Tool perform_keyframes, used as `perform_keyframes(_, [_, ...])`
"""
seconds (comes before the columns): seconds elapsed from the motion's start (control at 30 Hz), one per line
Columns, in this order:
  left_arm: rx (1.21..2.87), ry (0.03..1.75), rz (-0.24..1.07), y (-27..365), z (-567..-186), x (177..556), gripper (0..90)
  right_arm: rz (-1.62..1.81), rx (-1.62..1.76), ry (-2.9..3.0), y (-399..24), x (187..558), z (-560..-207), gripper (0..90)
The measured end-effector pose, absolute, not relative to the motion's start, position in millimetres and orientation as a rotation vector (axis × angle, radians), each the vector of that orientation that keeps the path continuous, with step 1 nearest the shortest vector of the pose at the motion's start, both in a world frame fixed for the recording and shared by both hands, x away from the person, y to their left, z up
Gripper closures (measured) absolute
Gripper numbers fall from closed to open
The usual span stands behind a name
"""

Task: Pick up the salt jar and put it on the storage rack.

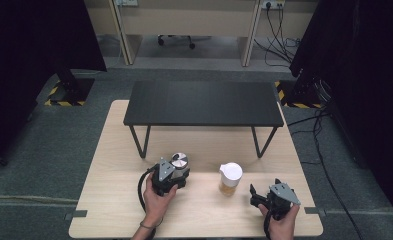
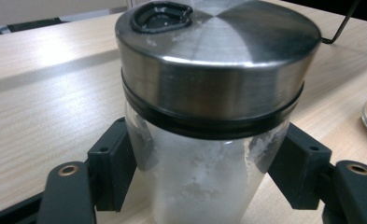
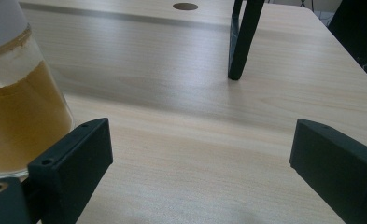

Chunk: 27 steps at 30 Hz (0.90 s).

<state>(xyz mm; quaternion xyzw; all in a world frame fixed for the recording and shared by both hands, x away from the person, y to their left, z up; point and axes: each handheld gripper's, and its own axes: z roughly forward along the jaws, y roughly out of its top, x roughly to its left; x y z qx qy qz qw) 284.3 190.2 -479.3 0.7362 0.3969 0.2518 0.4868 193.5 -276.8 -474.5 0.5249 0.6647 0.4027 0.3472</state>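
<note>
A glass jar (image 2: 209, 154) with white powder and a steel lid (image 2: 218, 56) is clamped between the jaws of the left gripper (image 1: 170, 176) on the table (image 1: 114, 165). The right gripper (image 3: 200, 158) is held wide open with nothing between its jaws, and a white-lidded jar (image 1: 230, 179) of yellow powder is seen at its 10 o'clock.

table (image 1: 109, 165): pale matt wood grain | jar lid (image 2: 218, 56): brushed glossy metal | claws: matt black plastic

The right tongs (image 3: 202, 163) stand wide apart over the pale wooden bench (image 3: 195, 84), a glass jar of ochre powder (image 3: 17, 116) beside one jaw.
</note>
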Motion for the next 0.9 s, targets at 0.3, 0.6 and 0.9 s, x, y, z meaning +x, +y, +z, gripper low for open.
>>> perform_keyframes(0.3, [1.748, 0.921, 0.648, 200, -457, 263, 30.7, 1.051, 1.371, 1.725, -278, 194, -474, 5.9])
perform_keyframes(0.6, [1.682, 0.899, 0.693, 213, -429, 238, 30.7, 1.048, 1.372, 1.728, -278, 195, -474, 5.9])
perform_keyframes(0.9, [1.687, 0.902, 0.692, 215, -420, 235, 30.7, 1.049, 1.369, 1.731, -278, 195, -474, 5.9])
